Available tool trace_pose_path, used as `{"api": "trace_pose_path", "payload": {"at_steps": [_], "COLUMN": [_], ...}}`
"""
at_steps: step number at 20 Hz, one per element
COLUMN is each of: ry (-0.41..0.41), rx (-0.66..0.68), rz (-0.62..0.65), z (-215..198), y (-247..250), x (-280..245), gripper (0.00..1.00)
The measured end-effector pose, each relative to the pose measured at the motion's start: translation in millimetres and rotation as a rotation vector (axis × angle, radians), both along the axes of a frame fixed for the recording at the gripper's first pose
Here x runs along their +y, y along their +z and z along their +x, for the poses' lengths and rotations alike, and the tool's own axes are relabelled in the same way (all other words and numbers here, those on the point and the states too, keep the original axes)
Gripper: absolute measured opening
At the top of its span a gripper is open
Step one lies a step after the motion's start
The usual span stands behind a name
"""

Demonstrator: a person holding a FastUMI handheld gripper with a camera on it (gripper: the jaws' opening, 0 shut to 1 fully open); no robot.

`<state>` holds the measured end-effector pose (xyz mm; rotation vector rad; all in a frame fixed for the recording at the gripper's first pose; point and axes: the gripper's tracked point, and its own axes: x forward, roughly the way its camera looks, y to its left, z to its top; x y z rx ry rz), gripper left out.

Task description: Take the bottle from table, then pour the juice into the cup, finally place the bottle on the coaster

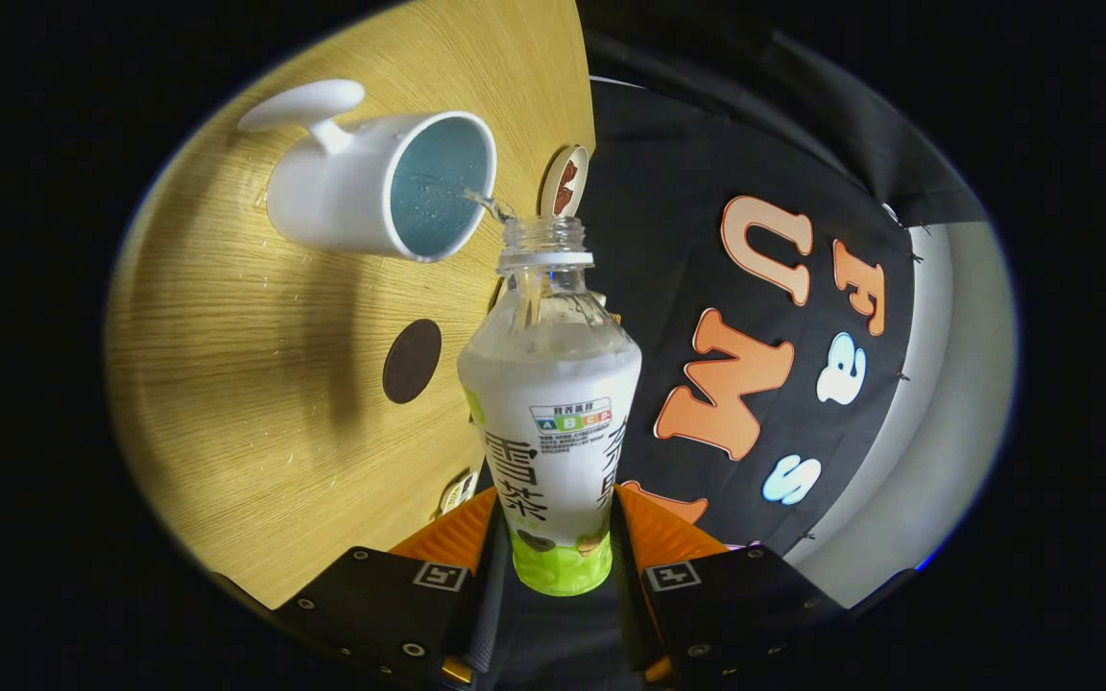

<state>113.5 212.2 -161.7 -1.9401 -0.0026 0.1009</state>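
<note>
My gripper (553,523) is shut on the lower body of a clear plastic bottle (553,403) with a white and green label. The bottle is uncapped and tipped over, its open mouth (543,230) at the rim of a white mug (375,182) with a pale blue inside. A thin stream of liquid runs from the mouth into the mug. The mug stands on the wooden table (255,365), its handle on the side away from the bottle. A round dark brown coaster (412,361) lies on the table between the mug and my fingers.
A second round coaster (565,179) with a brown picture lies near the table's edge, just past the bottle's mouth. Small drops of liquid dot the wood around the mug. Beyond the table's edge hangs the black booth wall (755,288).
</note>
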Motion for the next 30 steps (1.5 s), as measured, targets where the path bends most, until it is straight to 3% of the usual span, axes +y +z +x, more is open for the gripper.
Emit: {"api": "trace_pose_path", "payload": {"at_steps": [30], "ry": [0.043], "rx": [0.005], "rz": [-0.186], "z": [-0.2], "y": [17.0], "x": [20.4], "gripper": [0.52]}}
